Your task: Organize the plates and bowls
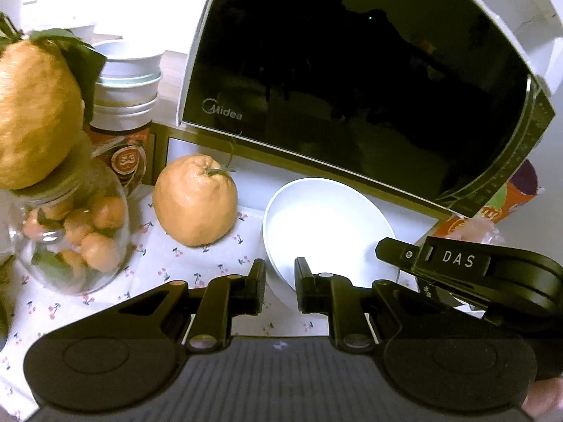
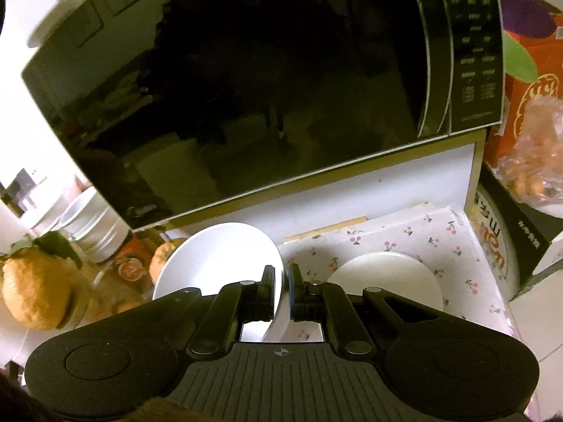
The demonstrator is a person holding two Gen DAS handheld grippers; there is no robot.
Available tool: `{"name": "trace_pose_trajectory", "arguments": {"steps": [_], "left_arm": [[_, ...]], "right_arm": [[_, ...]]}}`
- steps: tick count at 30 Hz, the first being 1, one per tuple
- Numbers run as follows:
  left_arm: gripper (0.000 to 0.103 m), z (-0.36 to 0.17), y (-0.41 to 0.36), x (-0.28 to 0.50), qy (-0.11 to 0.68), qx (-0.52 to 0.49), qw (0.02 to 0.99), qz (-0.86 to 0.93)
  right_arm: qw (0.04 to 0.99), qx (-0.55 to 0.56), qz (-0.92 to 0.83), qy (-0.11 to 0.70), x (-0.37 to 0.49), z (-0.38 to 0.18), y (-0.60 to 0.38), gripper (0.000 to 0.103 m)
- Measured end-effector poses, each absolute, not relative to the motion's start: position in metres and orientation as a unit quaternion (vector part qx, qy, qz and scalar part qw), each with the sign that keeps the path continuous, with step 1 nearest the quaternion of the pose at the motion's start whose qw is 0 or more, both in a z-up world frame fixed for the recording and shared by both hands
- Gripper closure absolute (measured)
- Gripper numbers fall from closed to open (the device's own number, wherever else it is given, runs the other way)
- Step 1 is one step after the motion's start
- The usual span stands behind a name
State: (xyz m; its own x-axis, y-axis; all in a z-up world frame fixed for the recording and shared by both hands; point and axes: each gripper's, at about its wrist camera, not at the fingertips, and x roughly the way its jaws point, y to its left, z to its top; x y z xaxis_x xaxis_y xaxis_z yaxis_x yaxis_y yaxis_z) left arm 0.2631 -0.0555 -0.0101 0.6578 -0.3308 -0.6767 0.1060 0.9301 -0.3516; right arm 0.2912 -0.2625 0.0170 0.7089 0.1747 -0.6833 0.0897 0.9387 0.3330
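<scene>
A white bowl (image 1: 323, 225) is held tilted above the cherry-print cloth, in front of the microwave. My right gripper (image 2: 281, 281) is shut on the bowl's rim (image 2: 218, 256); it also shows in the left wrist view (image 1: 457, 263), clamped on the bowl's right edge. My left gripper (image 1: 279, 274) is open and empty, its fingers just in front of the bowl's near rim, not touching it. A white plate (image 2: 387, 274) lies flat on the cloth to the right of the bowl. A stack of white bowls (image 1: 128, 70) stands at the back left.
A black Midea microwave (image 1: 352, 70) on a shelf overhangs the bowl. A large orange (image 1: 195, 200) sits left of the bowl. A glass jar of small oranges (image 1: 70, 232) carries another large orange (image 1: 31, 116). A printed fruit box (image 2: 524, 70) stands at right.
</scene>
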Motion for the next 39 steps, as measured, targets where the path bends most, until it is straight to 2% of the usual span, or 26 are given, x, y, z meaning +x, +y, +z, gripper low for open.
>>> {"name": "trace_pose_trajectory", "arguments": {"steps": [19,39], "left_arm": [[0.087,-0.003,-0.05,0.174,0.415,-0.145,0.883,-0.167],[0.087,-0.034,-0.058,0.106,0.45,-0.114,0.853,-0.238]], "right_arm": [[0.907,0.179,0.007,0.381,0.183,0.039,-0.271,0.095],[0.883,0.23,-0.037,0.407,0.089,0.009,-0.297,0.093]]}}
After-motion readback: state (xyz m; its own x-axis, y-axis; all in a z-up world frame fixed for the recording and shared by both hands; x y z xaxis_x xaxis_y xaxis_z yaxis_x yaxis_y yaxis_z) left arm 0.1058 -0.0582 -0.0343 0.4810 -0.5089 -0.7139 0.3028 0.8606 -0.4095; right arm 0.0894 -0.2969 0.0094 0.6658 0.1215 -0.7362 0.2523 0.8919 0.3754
